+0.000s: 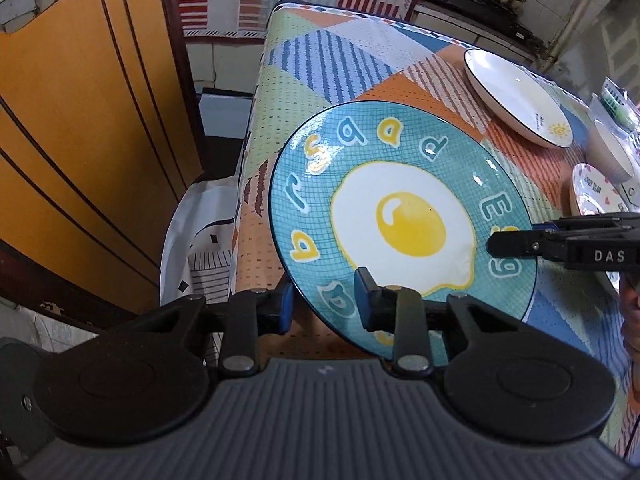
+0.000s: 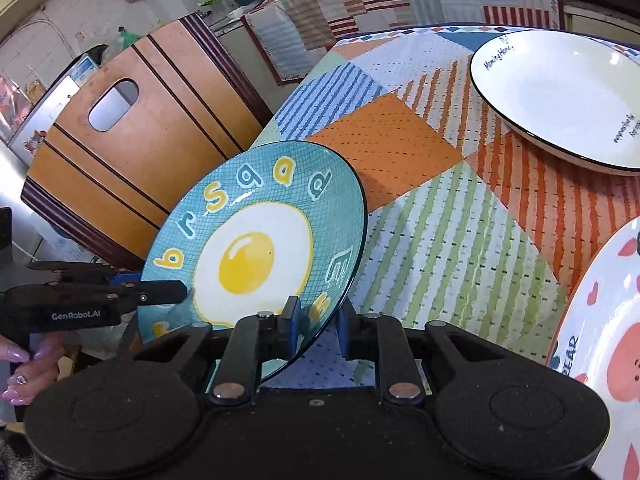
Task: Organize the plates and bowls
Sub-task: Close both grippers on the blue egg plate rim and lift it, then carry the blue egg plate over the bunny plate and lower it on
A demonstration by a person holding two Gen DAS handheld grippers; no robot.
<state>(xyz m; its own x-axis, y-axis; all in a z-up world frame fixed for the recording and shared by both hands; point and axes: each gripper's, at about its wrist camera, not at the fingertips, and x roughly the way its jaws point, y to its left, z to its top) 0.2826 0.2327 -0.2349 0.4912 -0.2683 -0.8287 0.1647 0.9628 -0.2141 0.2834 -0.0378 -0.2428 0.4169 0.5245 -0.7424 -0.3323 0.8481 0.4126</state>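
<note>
A teal plate with a fried-egg picture and letters (image 1: 400, 184) (image 2: 248, 216) is tilted above the table's corner, held at two opposite rims. My left gripper (image 1: 325, 300) is shut on its near rim, one blue pad on top and the other underneath. In the right wrist view my right gripper (image 2: 317, 322) clamps the opposite rim in the same way. Each gripper also shows side-on in the other's view: the right gripper (image 1: 496, 245) and the left gripper (image 2: 182, 292).
On the patchwork tablecloth (image 2: 440, 220) lie a white plate with a black rim (image 2: 560, 96) (image 1: 516, 96) and a pink bear plate (image 2: 600, 340). A bowl (image 1: 612, 152) stands at the right. An orange wooden chair back (image 1: 80, 140) stands beside the table. A hand (image 2: 24, 368) holds the left gripper.
</note>
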